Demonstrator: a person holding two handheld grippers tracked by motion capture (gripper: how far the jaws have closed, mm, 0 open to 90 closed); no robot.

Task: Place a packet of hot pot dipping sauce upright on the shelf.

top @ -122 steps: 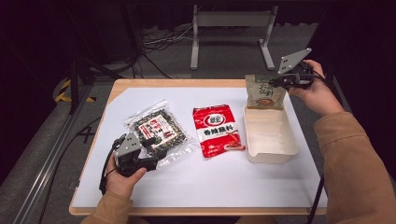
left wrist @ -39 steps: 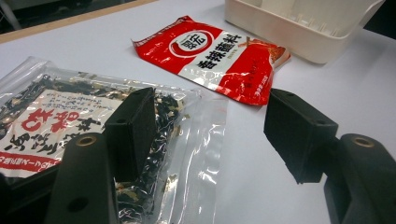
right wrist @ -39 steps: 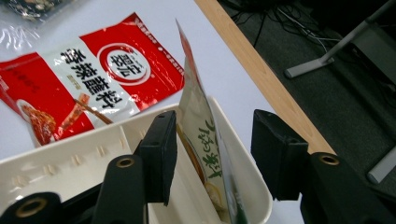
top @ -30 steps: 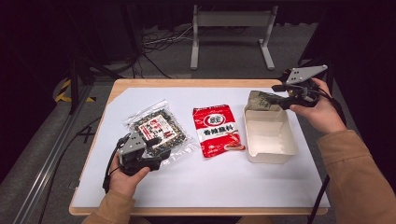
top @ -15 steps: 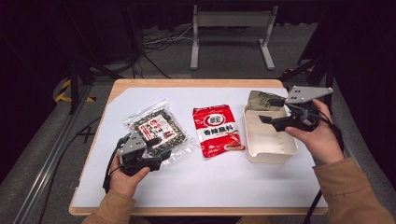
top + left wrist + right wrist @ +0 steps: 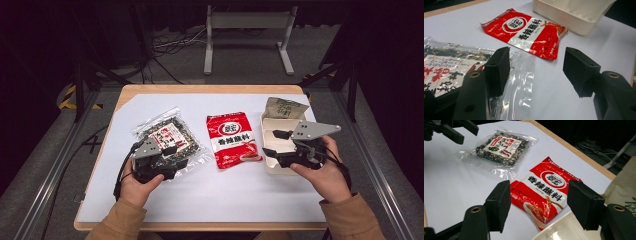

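Clear seaweed packet (image 6: 167, 141) laid flat at table's left, near corner edge under left gripper (image 6: 536, 72); jaws held apart, just been closing, nothing pinched. Red seasoning pouch (image 6: 231, 138) lies just beside, bare white table (image 6: 225, 195) before it. Right gripper (image 6: 272, 142) held over white bin (image 6: 272, 167) rim, jaws wide, empty. Brown pouch (image 6: 283, 108) seen at bin's far end.

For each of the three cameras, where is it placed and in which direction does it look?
High view: fixed above the person's side, looking forward and down on the white-covered table; both forearms and hands enter from below.
Left gripper view: rides the left gripper, looking along its open jaws at the clear bag of dark dried mix.
Right gripper view: rides the right gripper, looking over the white plastic tray; its jaws stand open.
All three share the red seasoning packet.
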